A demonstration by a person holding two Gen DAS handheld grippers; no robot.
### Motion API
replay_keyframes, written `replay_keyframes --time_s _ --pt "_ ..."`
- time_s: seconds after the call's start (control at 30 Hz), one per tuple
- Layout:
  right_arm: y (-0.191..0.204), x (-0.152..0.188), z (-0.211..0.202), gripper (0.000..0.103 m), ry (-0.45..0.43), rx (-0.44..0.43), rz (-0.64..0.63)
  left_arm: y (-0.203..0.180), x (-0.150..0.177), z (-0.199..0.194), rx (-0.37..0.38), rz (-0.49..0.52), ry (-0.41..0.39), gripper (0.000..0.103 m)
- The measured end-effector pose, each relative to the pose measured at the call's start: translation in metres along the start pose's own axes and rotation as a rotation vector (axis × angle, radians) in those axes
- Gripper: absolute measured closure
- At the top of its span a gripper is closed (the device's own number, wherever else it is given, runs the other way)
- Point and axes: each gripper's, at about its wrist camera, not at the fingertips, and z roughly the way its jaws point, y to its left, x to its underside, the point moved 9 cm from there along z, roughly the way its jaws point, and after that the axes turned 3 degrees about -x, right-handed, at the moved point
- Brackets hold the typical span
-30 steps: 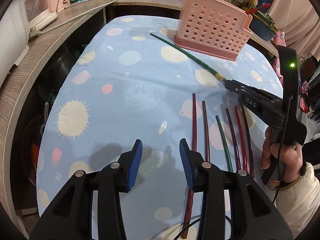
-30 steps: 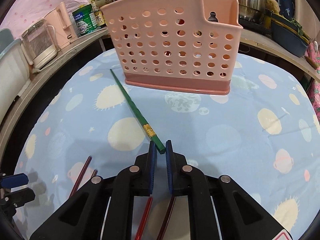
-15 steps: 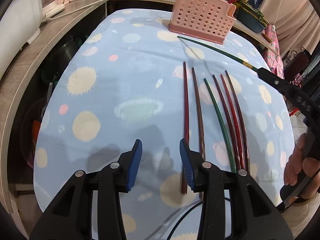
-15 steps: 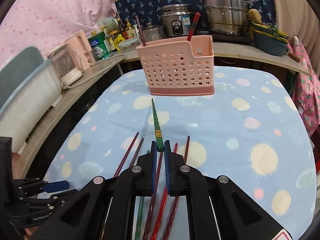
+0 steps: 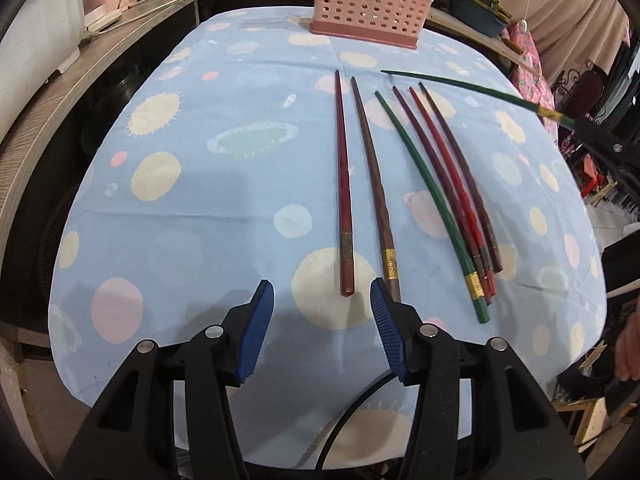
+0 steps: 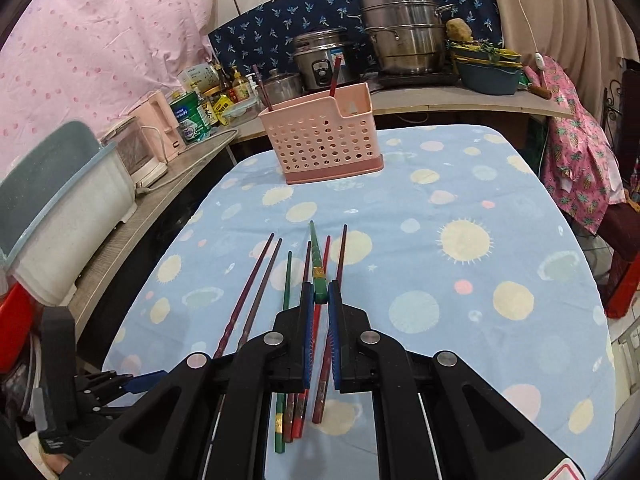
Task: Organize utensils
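My right gripper [image 6: 321, 298] is shut on the thick end of a green chopstick [image 6: 316, 256] and holds it in the air above the table; the stick shows in the left wrist view [image 5: 460, 84] pointing left. Several red, brown and green chopsticks [image 5: 436, 184] lie side by side on the blue spotted tablecloth [image 5: 200, 200]. My left gripper [image 5: 322, 330] is open and empty, low at the near edge, just before a dark red chopstick [image 5: 344, 184]. A pink perforated utensil basket [image 6: 320, 140] stands at the far end with two chopsticks upright in it.
A wooden counter [image 5: 80, 64] runs along the left with a kettle and tins. Steel pots [image 6: 404, 32] and a rice cooker [image 6: 320, 60] stand behind the basket. A pink cloth [image 6: 576, 152] hangs at the right.
Both grippers have pulled back toward the near edge and risen. The right one has lifted the green chopstick off the table away from the basket. The left stays open.
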Motion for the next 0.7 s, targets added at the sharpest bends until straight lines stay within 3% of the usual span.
replay_keyframes --time_s 0.23,0.47,0.7 --pt "-0.007 0.009 -0.013 0.096 -0.006 0.015 0.017 -0.005 -0.002 0.014 -0.009 0.014 -0.011 0.058" --pt "-0.006 0.007 -0.016 0.096 -0.015 0.020 0.020 -0.005 -0.007 0.016 0.010 0.014 -0.013 0.095" --pt "-0.003 -0.008 -0.024 0.096 -0.045 0.014 0.029 -0.006 -0.016 -0.005 0.045 0.006 -0.031 0.096"
